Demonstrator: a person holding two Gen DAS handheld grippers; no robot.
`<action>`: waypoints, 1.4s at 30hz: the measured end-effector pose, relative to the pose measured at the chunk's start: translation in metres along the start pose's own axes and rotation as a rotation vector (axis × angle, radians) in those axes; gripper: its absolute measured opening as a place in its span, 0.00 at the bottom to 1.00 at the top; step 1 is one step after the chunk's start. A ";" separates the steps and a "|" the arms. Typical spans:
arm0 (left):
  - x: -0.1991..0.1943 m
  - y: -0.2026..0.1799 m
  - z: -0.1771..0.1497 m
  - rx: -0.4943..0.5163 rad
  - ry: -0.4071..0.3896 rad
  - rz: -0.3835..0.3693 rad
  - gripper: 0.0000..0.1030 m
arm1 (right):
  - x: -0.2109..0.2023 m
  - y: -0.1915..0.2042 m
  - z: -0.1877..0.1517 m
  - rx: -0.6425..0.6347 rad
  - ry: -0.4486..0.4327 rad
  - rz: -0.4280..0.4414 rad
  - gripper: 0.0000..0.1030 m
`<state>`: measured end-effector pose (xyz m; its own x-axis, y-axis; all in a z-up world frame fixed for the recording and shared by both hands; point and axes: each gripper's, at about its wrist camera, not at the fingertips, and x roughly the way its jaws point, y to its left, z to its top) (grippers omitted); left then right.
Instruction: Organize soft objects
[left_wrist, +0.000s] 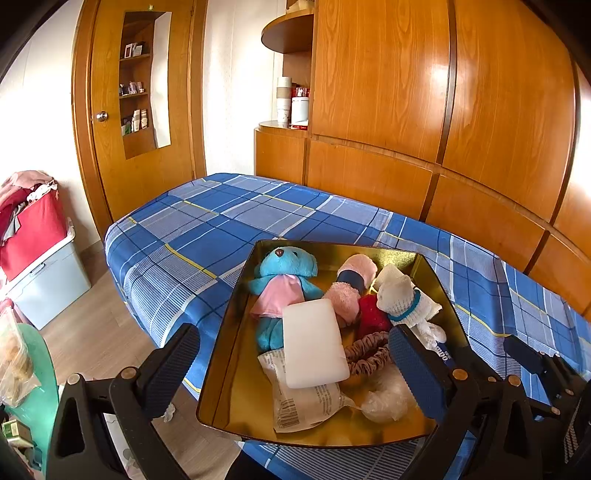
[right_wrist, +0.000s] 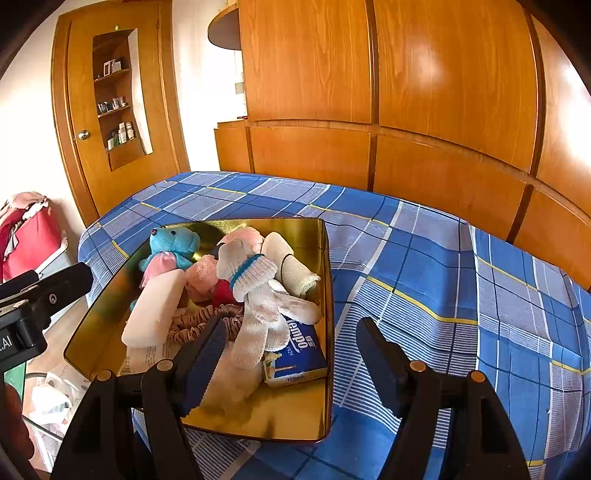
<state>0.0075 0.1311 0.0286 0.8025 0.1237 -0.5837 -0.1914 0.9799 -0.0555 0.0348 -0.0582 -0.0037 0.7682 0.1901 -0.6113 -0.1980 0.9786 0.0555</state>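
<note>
A gold metal tray (left_wrist: 236, 325) (right_wrist: 325, 266) lies on the blue plaid bed. It holds a blue teddy in a pink dress (left_wrist: 280, 280) (right_wrist: 173, 243), a white sponge block (left_wrist: 314, 343) (right_wrist: 155, 310), a pink rolled towel (left_wrist: 351, 284), a white knit dog (left_wrist: 406, 299) (right_wrist: 258, 288), a scrunchie (left_wrist: 369, 354) (right_wrist: 199, 321), wrapped packets (left_wrist: 306, 398) and a Tempo tissue pack (right_wrist: 295, 354). My left gripper (left_wrist: 295, 365) is open, its fingers straddling the tray's near left part. My right gripper (right_wrist: 291, 354) is open, straddling the tray's right wall, touching nothing clearly.
The bed (left_wrist: 207, 225) (right_wrist: 443, 280) stands against a wooden wardrobe (left_wrist: 443, 110). A wooden door (left_wrist: 136, 110) is at the far left. A red laundry bag on a pale box (left_wrist: 40, 251) stands on the floor left. A green-edged glass table (left_wrist: 33, 369) is near left.
</note>
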 end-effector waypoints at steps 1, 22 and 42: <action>0.000 0.000 0.000 0.000 0.000 0.000 1.00 | 0.000 0.000 0.000 0.001 0.000 0.000 0.72; 0.002 0.002 -0.002 0.001 0.007 0.007 1.00 | 0.000 -0.001 -0.002 0.009 0.005 0.001 0.72; 0.004 -0.002 0.000 -0.007 0.034 -0.015 1.00 | 0.004 -0.006 -0.007 0.019 0.023 0.002 0.72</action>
<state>0.0108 0.1301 0.0263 0.7857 0.1030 -0.6100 -0.1834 0.9805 -0.0706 0.0350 -0.0636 -0.0118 0.7535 0.1900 -0.6294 -0.1873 0.9797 0.0716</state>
